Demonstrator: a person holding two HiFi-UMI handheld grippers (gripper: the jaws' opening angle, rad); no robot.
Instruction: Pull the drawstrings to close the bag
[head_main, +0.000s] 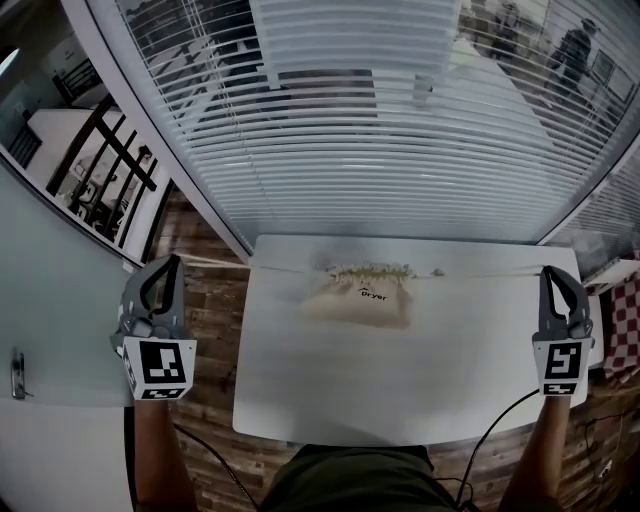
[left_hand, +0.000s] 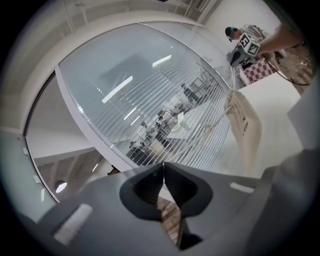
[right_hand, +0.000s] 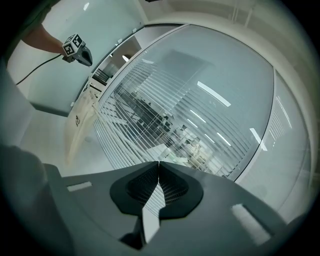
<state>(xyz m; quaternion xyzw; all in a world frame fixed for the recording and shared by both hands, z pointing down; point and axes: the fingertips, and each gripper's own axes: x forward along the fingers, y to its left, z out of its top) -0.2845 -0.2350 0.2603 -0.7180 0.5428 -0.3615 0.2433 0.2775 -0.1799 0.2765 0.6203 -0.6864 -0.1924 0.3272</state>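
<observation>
A beige drawstring bag (head_main: 362, 297) with dark print lies near the far edge of the white table (head_main: 400, 380), its mouth gathered tight. Thin drawstrings run out taut from the mouth to both sides. The left drawstring (head_main: 250, 264) reaches my left gripper (head_main: 172, 260), held off the table's left side, jaws shut on it. The right drawstring (head_main: 480, 273) ends at my right gripper (head_main: 548, 270), beyond the right edge, also shut on it. In the left gripper view the bag (left_hand: 245, 125) shows past the closed jaws (left_hand: 163, 164). The right gripper view shows the bag (right_hand: 77, 125) beyond its closed jaws (right_hand: 158, 162).
A curved glass wall with white slatted blinds (head_main: 380, 150) stands just behind the table. Wooden floor (head_main: 210, 300) shows on the left. A red-checked cloth (head_main: 625, 315) lies at the right. A black cable (head_main: 500, 420) hangs from the right gripper.
</observation>
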